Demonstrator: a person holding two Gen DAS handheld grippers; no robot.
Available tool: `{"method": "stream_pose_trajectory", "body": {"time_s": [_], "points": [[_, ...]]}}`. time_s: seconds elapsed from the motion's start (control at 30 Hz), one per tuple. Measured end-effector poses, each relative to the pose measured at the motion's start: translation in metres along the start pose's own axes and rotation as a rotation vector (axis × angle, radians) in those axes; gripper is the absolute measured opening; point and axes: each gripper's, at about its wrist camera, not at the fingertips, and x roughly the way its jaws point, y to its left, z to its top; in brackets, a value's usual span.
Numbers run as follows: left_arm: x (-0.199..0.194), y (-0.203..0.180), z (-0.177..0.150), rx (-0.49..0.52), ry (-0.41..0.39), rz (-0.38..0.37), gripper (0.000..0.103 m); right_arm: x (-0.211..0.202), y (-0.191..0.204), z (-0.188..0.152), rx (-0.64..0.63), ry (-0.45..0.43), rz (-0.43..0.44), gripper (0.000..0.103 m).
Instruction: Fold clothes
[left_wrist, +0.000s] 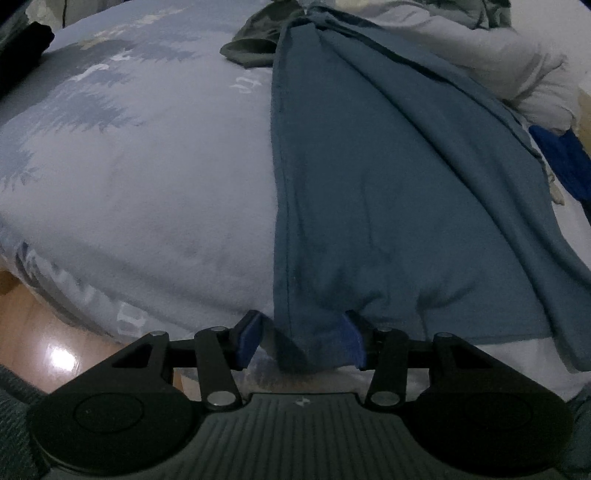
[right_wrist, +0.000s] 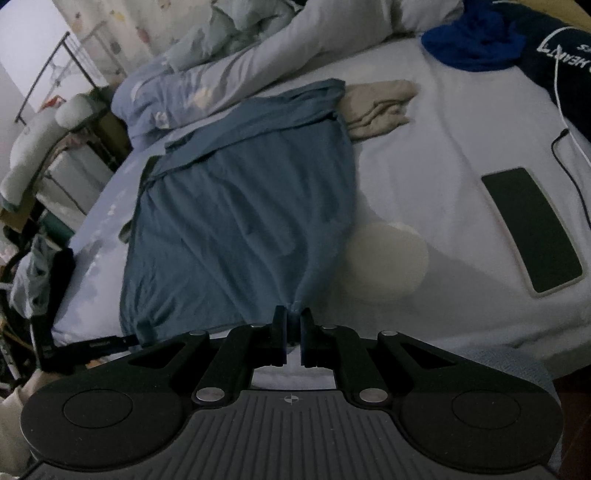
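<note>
the shirt (right_wrist: 240, 221) lies spread along the bed (right_wrist: 424, 166), its near hem at the bed's near edge. a folded cloth (right_wrist: 380, 107) touches its far right corner, and a round pad (right_wrist: 388, 258) lies just beside its right edge, partly under it. right of the pad a flat slab (right_wrist: 532, 229) rests on the bed, with a crumpled garment (right_wrist: 476, 44) behind it. pillows (right_wrist: 155, 99) lie at the far left, a clothes rack (right_wrist: 55, 77) beyond the bed's left side
</note>
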Motion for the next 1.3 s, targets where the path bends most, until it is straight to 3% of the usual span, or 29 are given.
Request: {"method": "stream_pose_trajectory", "body": {"time_s": [0.47,0.57,0.6,0.77,1.03,1.17,1.3], "points": [[-0.002,0.005,-0.007,0.057,-0.003,-0.025,0.067,0.013,0.011,0.006,-0.024,0.04,-0.025,0.008],[-0.008,0.013,-0.009,0.022,-0.002,-0.026,0.031,0.017,0.015,0.007,-0.03,0.048,-0.026,0.008],[-0.011,0.019,-0.009,-0.008,0.01,-0.056,0.009,0.018,0.015,0.007,-0.031,0.049,-0.027,0.008],[-0.035,0.034,-0.013,-0.103,-0.003,-0.111,0.009,0.019,0.016,0.008,-0.025,0.05,-0.033,0.008],[-0.118,0.062,-0.005,-0.265,-0.114,-0.265,0.009,0.002,0.013,0.003,-0.017,0.048,-0.037,0.007],[-0.146,0.065,0.011,-0.3,-0.176,-0.313,0.009,-0.012,0.012,0.0,-0.011,0.046,-0.024,0.007],[-0.173,0.074,0.017,-0.287,-0.234,-0.307,0.009,-0.029,0.015,-0.008,-0.001,0.042,-0.009,0.007]]}}
